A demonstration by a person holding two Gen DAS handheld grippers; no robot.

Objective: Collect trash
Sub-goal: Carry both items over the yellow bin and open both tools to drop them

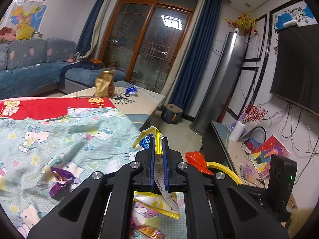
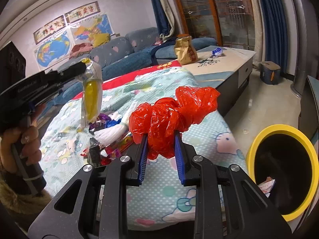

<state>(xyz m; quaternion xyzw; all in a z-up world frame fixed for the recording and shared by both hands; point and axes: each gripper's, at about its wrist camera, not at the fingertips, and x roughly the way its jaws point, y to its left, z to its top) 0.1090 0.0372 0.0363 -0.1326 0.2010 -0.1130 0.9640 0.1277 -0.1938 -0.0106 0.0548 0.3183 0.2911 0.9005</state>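
left wrist view: left hand-held gripper (image 1: 158, 139) pinching a yellow-and-clear wrapper (image 1: 157, 179), blue pads pressed on it, held above the hello kitty blanket (image 1: 59, 135). purple wrappers (image 1: 59, 181) lie on the blanket at 9 o'clock of the pads. gold bag (image 1: 104, 83) stands on the counter (image 1: 143, 99) at 11 o'clock. right wrist view: right hand-held gripper (image 2: 161, 139) pinching a crumpled red plastic bag (image 2: 171, 115) above the blanket's edge. yellow-rimmed bin (image 2: 283, 169) on the floor at 4 o'clock, paper scrap inside. loose wrapper pile (image 2: 111, 137) on the blanket at 9 o'clock.
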